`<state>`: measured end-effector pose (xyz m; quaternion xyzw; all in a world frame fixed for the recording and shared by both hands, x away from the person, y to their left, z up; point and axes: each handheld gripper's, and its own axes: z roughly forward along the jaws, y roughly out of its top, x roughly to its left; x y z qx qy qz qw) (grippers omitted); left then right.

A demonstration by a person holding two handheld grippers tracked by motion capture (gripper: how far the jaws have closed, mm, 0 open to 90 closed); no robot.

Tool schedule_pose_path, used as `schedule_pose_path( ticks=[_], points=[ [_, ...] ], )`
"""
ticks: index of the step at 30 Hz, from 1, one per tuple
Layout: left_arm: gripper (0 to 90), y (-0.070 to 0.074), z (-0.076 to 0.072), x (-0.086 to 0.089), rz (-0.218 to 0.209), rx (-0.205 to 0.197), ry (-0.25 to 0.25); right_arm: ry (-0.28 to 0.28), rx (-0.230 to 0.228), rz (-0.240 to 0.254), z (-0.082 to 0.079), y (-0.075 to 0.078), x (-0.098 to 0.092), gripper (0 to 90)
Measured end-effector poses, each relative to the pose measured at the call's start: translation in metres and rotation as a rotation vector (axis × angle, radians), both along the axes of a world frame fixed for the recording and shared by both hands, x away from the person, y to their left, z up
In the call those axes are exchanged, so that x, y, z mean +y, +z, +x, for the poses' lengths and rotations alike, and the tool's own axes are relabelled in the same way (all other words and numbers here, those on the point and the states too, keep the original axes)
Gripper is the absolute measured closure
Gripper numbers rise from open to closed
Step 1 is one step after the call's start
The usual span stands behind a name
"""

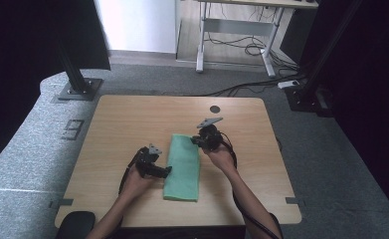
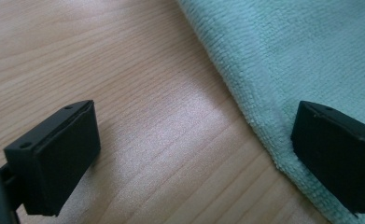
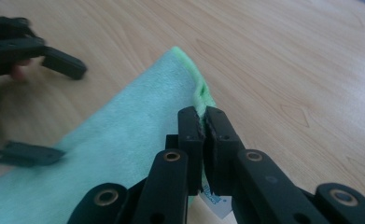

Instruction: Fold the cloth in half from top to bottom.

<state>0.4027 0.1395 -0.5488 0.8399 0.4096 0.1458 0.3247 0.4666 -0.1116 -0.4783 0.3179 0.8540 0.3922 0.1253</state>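
At frame centre lies the green towel — soft, light, limp. Right gripper pinches its edge (best hold: a corner); left gripper gapes, straddling the hem.

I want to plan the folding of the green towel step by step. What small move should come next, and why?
Probably the left gripper should close on the near long edge of the folded green towel. Its jaws stand wide open astride that edge, holding nothing, while the right gripper is shut on the towel's far edge, so the cloth is gripped on one side only.
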Motion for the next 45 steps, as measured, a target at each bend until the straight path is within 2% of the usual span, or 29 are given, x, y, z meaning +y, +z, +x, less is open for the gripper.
schedule_pose_path(
  ticks=[11,16,21,35,45],
  points=[
    [1.4,0.000,-0.001,0.000,-0.001,-0.003,0.008,0.096,-0.056,0.043,-0.044,0.025,-0.007,85.2],
    [1.3,0.000,-0.001,0.000,-0.001,-0.003,0.009,0.133,-0.060,0.058,-0.062,0.031,-0.011,85.2],
    [1.3,0.000,-0.001,0.000,0.000,-0.003,0.009,0.160,-0.050,0.070,-0.079,0.031,-0.016,85.2],
    [0.9,0.000,-0.001,0.000,0.002,-0.003,0.013,0.226,0.008,0.067,-0.120,0.006,-0.016,85.1],
    [0.9,0.000,-0.001,0.000,0.001,-0.003,0.011,0.220,0.065,0.050,-0.134,-0.027,-0.016,85.1]
  ],
)
